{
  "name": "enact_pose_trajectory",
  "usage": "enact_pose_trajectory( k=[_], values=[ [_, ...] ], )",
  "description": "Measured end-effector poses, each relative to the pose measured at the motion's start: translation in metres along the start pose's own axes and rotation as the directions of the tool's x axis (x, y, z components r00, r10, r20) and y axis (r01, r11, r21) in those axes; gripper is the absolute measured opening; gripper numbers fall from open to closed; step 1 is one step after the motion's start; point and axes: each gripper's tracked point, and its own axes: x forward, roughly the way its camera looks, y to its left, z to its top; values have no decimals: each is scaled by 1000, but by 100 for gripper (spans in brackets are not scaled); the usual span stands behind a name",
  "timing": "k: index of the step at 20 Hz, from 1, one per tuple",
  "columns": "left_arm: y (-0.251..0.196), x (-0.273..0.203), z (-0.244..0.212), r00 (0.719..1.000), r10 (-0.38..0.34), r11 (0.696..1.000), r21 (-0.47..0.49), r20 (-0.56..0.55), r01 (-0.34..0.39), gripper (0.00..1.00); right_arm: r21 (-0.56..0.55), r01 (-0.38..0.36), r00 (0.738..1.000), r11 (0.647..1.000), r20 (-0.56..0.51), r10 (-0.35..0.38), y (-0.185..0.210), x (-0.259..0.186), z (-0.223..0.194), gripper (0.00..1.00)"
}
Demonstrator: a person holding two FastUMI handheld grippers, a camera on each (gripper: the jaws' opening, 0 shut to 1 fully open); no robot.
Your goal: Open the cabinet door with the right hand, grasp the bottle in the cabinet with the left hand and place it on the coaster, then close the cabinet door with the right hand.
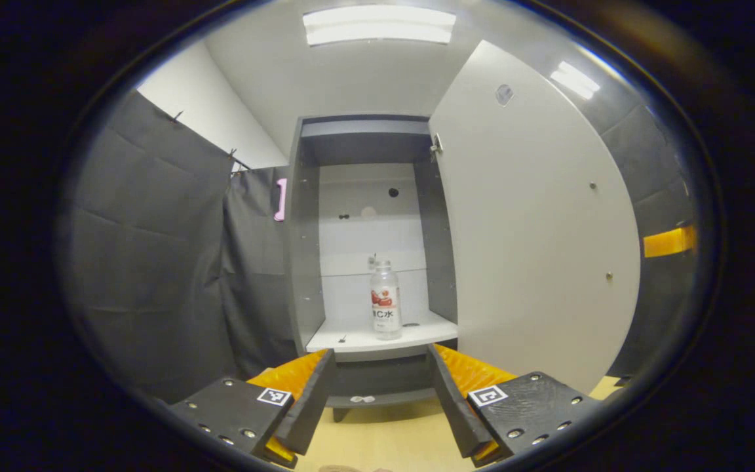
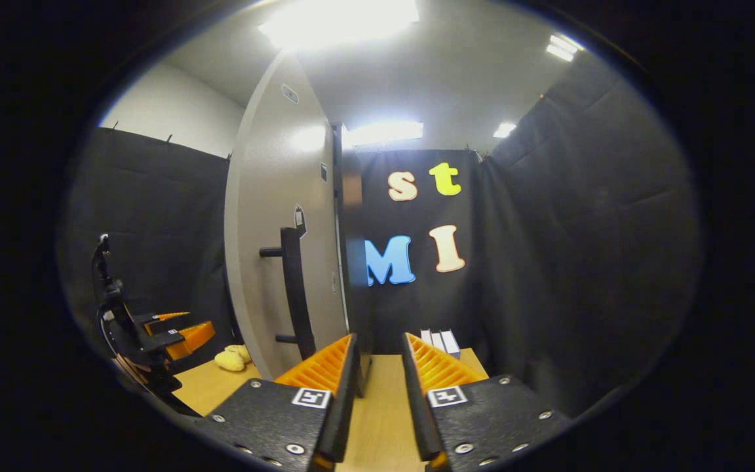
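- Left gripper view is looking straight into the cabinet [image 1: 364,141], and the cabinet door [image 1: 535,223] is standing wide open on the right side of it.
- In this view the bottle [image 1: 385,299] is standing upright on the white shelf [image 1: 358,339] inside the cabinet, a little right of the middle of the shelf.
- The left gripper [image 1: 381,387] is hanging in front of the cabinet, lower than the shelf, and its fingers [image 1: 312,400] are standing spread apart with nothing between them.
- The bottle is showing above the gap between the two fingers, almost in line with it, but well apart from the tips; nothing is touching it.
- A pink handle [image 1: 280,199] is sticking out on the left outer side of the cabinet.
- Right gripper view is looking along the outer face of the open door [image 2: 272,249], which is bearing a dark bar handle [image 2: 295,292].
- The right gripper [image 2: 381,377] is staying just beside the free edge of the door; its fingers [image 2: 325,367] are parted and are pinching nothing, and the handle is lying to the left of them, not between them.
- At the left edge of this view the left gripper [image 2: 174,331] is showing farther off over the wooden table [image 2: 377,406].
- A small yellow thing [image 2: 233,358] is lying on the table near the foot of the door; I cannot tell what it is.
- Some white boxes [image 2: 440,341] are standing at the far end of the table by the black cloth wall.
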Motion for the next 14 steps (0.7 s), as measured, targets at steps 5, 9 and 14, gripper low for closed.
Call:
enact_pose_trajectory(
  k=[5, 9, 14],
  values=[
    [-8, 54, 9, 999, -33, 999, -15, 16, 33, 82, -39, 178, 984, 983, 6, -178, -41, -10, -14, 93],
    [-10, 105, 8, 997, -80, 994, -68, 5, 81, 82, -30, 258, 966, 966, -11, -259, -58, -12, -25, 95],
    [-7, 163, 6, 992, -124, 990, -73, -1, 123, 82, 27, 355, 934, 935, -64, -352, -68, -10, -48, 96]
  ],
)
